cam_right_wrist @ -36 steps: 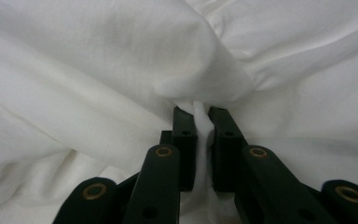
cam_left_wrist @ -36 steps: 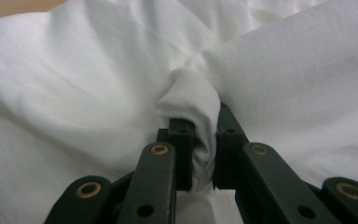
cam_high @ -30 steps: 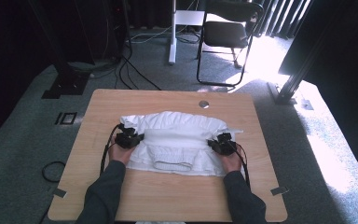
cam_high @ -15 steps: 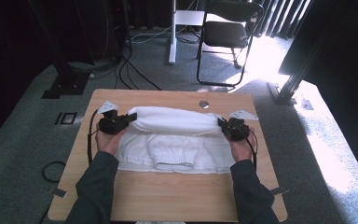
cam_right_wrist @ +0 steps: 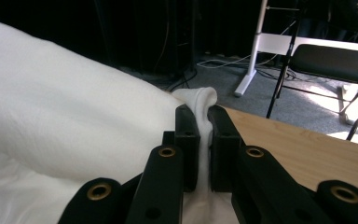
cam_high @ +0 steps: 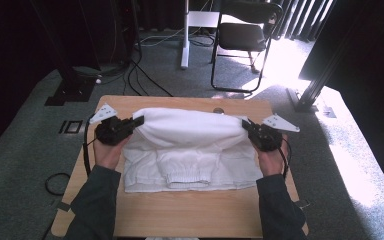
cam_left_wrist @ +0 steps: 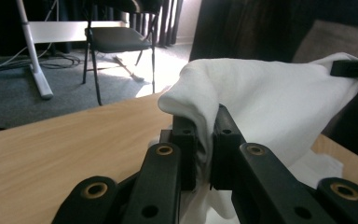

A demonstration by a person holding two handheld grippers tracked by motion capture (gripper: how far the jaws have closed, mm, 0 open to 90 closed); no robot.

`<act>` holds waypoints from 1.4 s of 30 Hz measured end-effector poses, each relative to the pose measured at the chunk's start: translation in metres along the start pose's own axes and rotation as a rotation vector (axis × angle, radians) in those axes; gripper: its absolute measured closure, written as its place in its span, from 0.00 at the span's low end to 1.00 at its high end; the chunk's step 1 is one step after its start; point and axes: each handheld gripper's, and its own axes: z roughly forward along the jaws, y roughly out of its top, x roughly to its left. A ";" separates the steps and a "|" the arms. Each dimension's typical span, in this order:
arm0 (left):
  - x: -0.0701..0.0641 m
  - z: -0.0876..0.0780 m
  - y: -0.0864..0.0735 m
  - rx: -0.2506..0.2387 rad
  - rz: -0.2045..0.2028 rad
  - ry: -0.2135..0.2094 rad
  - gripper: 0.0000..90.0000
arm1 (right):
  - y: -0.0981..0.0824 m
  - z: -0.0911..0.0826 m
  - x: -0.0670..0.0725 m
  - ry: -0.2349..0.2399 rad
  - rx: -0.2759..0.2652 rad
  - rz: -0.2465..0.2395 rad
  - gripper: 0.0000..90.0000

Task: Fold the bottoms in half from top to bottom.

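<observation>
We work at a wooden table (cam_high: 190,215) on grey carpet, a black chair (cam_high: 245,35) and a white stand (cam_high: 185,35) beyond its far edge. A white garment (cam_high: 190,150) lies across the table's middle, its ribbed hem toward the near side. Our left gripper (cam_high: 139,121) pinches the garment's far left corner, jaws closed tight on the cloth, as the left gripper view (cam_left_wrist: 205,135) shows. Our right gripper (cam_high: 245,124) clamps the far right corner the same way, a fold squeezed between its jaws in the right gripper view (cam_right_wrist: 204,135). Between them the far edge hangs lifted above the table, while the near part rests flat.
</observation>
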 end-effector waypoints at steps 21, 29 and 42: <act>-0.015 -0.024 -0.127 0.191 -0.173 -0.043 0.58 | -0.117 -0.038 0.030 0.081 0.213 0.018 0.61; -0.041 -0.009 -0.061 0.122 -0.102 -0.032 0.56 | -0.062 -0.028 0.040 0.082 0.099 0.030 0.53; -0.071 0.070 -0.116 0.274 -0.137 -0.005 0.59 | -0.089 0.053 0.064 0.038 0.237 0.049 0.53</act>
